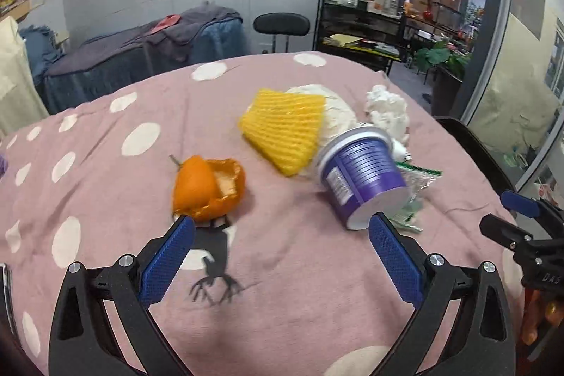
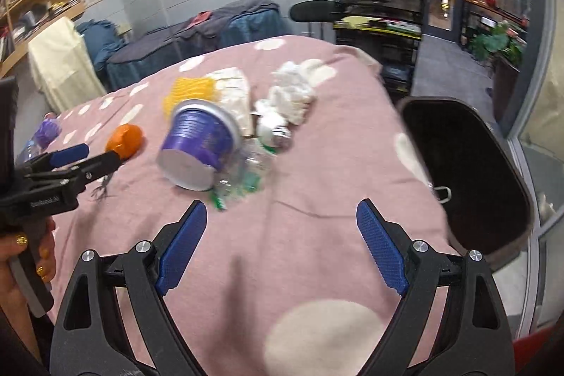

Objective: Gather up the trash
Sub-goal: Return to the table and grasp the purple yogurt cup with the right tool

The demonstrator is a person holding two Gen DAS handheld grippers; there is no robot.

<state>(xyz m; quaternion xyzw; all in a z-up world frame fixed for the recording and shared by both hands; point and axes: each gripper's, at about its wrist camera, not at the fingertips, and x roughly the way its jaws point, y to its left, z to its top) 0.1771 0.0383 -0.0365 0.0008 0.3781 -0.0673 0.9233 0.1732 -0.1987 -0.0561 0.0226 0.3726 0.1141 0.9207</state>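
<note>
Both tools stand apart, empty: left tool (image 1: 282,222), right tool (image 2: 282,208). The orange peel (image 1: 206,187) lies at eleven o'clock; the purple tub (image 1: 363,175), tipped over, may roll off the worktop (image 1: 105,171) if nudged.

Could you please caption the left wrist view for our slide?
Open left gripper above orange peel, purple tub and yellow foam net.

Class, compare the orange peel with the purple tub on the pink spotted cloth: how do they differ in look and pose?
The orange peel is torn and irregular, its pale inside showing; the purple tub is a smooth, intact, round container with a printed label. The peel sits alone on bare cloth; the tub lies tipped on its side, its white base towards the cameras, against a clear crumpled wrapper. Both lie loose on the cloth, ungripped.
</note>
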